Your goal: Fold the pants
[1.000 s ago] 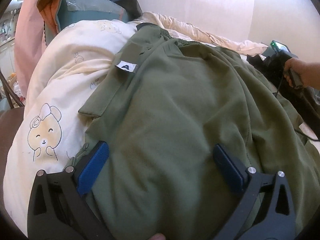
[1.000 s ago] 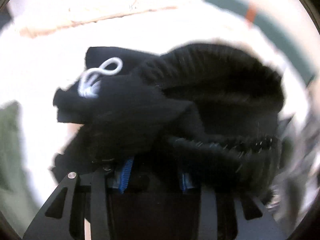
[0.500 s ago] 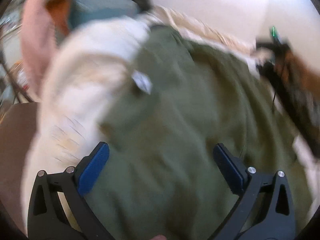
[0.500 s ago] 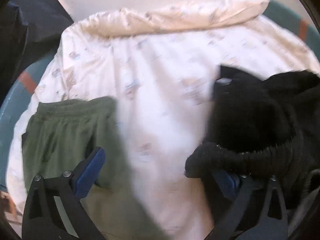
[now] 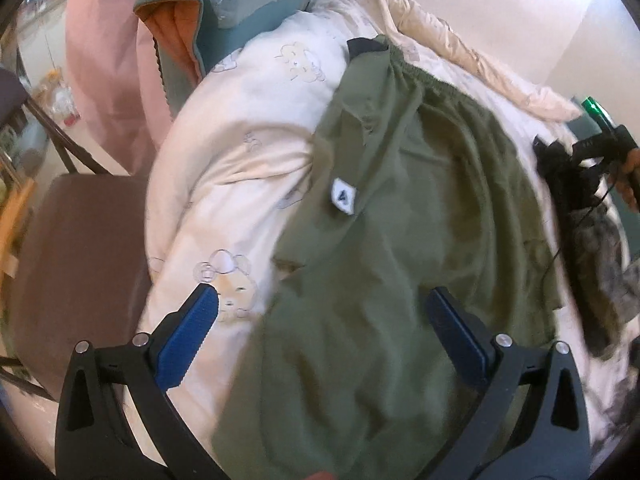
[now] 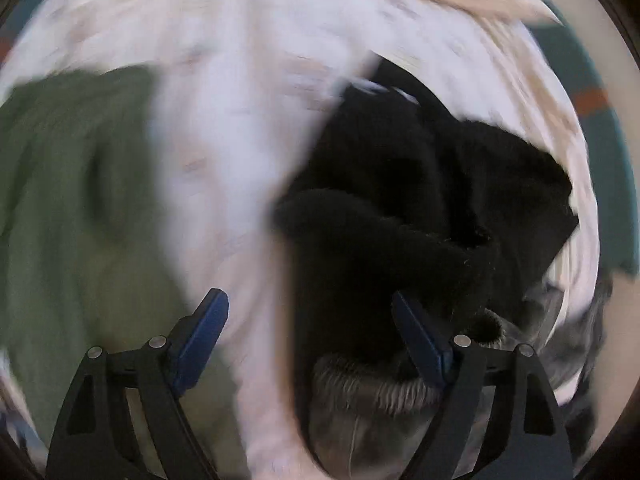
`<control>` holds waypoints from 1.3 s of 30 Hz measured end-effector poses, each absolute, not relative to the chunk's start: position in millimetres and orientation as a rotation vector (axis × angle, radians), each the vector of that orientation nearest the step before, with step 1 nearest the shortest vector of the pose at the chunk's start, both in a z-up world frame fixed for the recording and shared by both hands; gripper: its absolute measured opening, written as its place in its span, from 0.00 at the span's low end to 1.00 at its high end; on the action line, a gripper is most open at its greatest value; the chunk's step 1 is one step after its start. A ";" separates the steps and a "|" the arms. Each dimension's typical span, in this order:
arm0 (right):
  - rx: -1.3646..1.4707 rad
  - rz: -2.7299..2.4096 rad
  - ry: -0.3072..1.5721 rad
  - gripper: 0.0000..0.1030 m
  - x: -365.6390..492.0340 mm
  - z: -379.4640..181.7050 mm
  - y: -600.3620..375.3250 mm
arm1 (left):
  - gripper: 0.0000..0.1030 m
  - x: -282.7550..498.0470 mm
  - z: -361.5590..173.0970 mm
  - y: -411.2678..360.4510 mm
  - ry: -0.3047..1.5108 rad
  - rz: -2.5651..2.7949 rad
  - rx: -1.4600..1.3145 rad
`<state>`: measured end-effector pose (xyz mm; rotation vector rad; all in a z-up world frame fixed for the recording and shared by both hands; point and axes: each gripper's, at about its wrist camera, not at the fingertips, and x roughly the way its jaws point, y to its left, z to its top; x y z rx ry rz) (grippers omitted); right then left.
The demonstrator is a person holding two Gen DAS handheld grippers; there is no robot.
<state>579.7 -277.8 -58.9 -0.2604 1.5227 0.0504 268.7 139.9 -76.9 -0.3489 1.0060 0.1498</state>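
Olive green pants [image 5: 400, 240] lie spread on a cream quilt, elastic waistband at the far end and a white label [image 5: 343, 197] on the left side. My left gripper [image 5: 320, 296] hovers open above the pants' near part, nothing between its blue pads. In the blurred right wrist view, my right gripper [image 6: 308, 296] points straight down. Its jaws are closing, apart from the black garment [image 6: 400, 200] bunched below them, and the pads press on nothing. The green pants [image 6: 72, 200] lie to its left. A hand [image 5: 632, 168] holds that gripper at the far right.
The bear-print quilt [image 5: 248, 152] covers the bed. A teal and orange blanket [image 5: 188, 20] and pink fabric [image 5: 104, 60] sit at the back left. A brown chair seat [image 5: 80, 260] stands beside the bed's left edge. A grey furry garment [image 6: 360, 400] lies under the black one.
The right gripper let go of the black garment, opened and lifted away, bringing the bed and green pants into view. The left gripper rose, still open, showing more quilt and the chair.
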 end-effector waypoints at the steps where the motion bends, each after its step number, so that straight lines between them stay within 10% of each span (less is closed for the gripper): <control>1: -0.284 0.119 1.532 0.83 576.1 -52.0 -262.3 | 1.00 269.0 -74.4 139.6 1.006 0.143 -0.367; 8: -0.318 0.168 1.111 0.82 635.0 -46.5 -185.1 | 1.00 266.9 -63.6 126.9 0.992 0.108 -0.346; 11: -0.093 0.061 1.144 0.58 680.5 -96.2 -199.7 | 1.00 263.8 -61.2 127.7 0.991 0.109 -0.330; 28: -0.243 0.502 1.067 0.57 620.1 -134.1 -105.0 | 1.00 265.5 -61.6 114.9 1.001 0.066 -0.348; 30: -0.240 0.484 1.042 0.38 618.4 -130.3 -106.1 | 1.00 265.4 -62.0 114.4 1.004 0.061 -0.351; 38: 0.015 0.589 1.020 0.34 632.3 -110.5 -135.1 | 1.00 267.6 -67.5 120.2 1.022 0.067 -0.385; 39: 0.002 0.573 1.015 0.09 632.3 -110.0 -135.0 | 1.00 268.0 -67.9 119.8 1.024 0.066 -0.384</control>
